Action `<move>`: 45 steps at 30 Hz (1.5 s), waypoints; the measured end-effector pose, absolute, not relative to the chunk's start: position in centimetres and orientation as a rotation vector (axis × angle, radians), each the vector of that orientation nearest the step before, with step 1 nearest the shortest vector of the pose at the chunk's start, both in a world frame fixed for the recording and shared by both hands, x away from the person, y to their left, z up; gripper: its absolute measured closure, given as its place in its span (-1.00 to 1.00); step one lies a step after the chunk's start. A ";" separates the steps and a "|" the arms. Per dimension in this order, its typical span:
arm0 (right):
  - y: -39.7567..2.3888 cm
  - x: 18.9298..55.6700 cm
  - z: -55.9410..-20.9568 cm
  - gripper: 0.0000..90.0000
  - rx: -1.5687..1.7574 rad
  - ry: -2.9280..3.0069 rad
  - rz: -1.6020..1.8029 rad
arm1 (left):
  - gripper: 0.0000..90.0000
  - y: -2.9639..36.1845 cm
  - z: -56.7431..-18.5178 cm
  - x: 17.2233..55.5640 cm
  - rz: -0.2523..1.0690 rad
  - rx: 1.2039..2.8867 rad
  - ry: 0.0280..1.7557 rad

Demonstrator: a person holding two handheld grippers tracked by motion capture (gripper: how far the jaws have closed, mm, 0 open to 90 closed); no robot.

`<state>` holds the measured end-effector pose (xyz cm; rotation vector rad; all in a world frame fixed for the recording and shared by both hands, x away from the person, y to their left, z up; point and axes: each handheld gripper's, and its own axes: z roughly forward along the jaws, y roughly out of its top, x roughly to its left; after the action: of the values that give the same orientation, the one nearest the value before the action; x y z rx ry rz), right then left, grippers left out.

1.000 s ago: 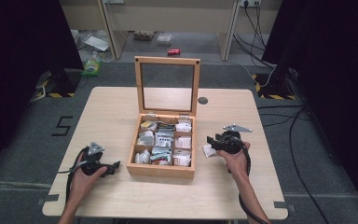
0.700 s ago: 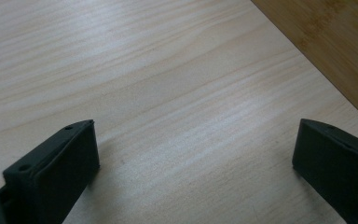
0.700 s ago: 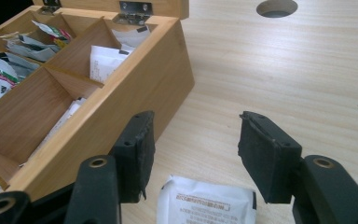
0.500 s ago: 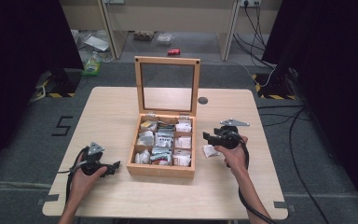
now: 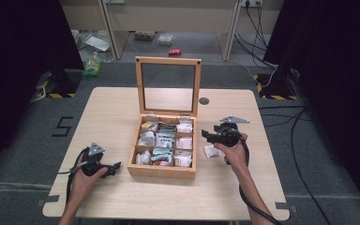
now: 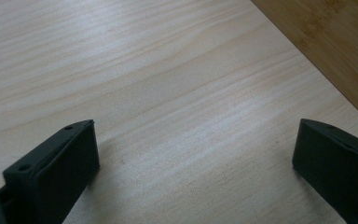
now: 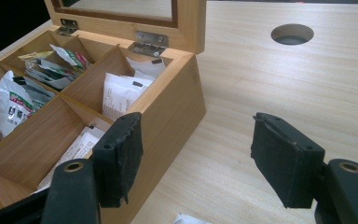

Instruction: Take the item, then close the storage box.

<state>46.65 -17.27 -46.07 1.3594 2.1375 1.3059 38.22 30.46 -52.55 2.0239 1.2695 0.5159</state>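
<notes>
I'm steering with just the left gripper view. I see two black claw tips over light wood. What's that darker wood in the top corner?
Observer: That's the side of a wooden box. It stands open, with its windowed lid upright.
Operator: Ooh, what's inside?
Observer: Small packets, sorted into compartments.
Operator: And what's on the far side of it?
Observer: The right claw is by the box's right wall. Its jaws have just been opening and there is nothing between them.
Operator: Did it drop something?
Observer: I can't tell, but a loose white packet lies on the table right beside it.
</notes>
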 end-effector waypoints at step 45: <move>-13.1 51.2 -43.0 -0.25 1.249 2.066 1.341 | -1.00 30.7 -52.6 37.5 0.520 2.022 1.276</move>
<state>51.15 -13.11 -42.98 1.2489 2.0663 1.3415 37.49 30.73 -52.55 2.0220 1.2759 0.5199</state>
